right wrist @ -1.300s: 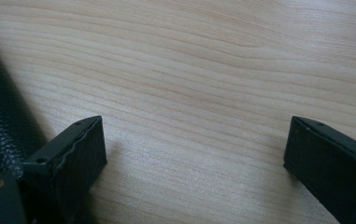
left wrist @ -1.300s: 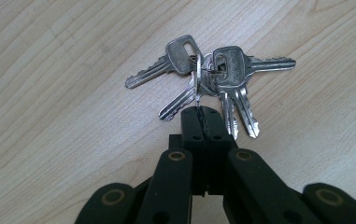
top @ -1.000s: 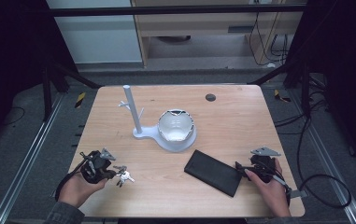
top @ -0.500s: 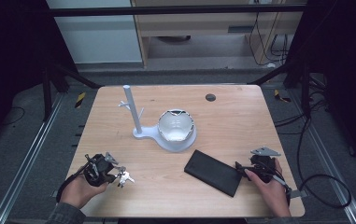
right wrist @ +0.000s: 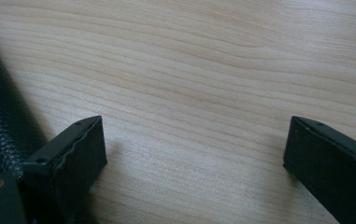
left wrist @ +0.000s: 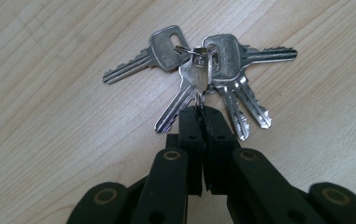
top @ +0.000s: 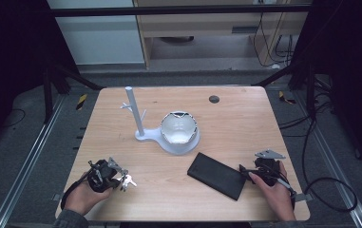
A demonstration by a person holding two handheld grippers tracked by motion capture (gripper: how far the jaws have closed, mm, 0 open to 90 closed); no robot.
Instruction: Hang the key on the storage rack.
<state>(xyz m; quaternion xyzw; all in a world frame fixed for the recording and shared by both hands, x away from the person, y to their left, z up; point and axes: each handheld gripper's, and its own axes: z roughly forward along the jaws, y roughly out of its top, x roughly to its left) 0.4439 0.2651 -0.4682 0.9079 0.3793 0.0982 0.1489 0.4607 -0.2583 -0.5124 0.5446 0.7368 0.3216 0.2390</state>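
Landmark: white bowl stand (top: 177, 135) mid-table. Far left and nearer the person: left gripper (top: 119, 178), jaws pressed together, pinching the bunch of keys (left wrist: 199, 79) by one key; the rest fan out on the wood table (top: 245, 118). Just right of the stand, person's side: black case (top: 216, 175), lying flat. Right of that: right gripper (top: 245, 172), jaws spread, nothing between them, left jaw just beside the case edge.

Keys (top: 127, 181) lie left of wallet (top: 216, 175) on table (top: 235, 123).
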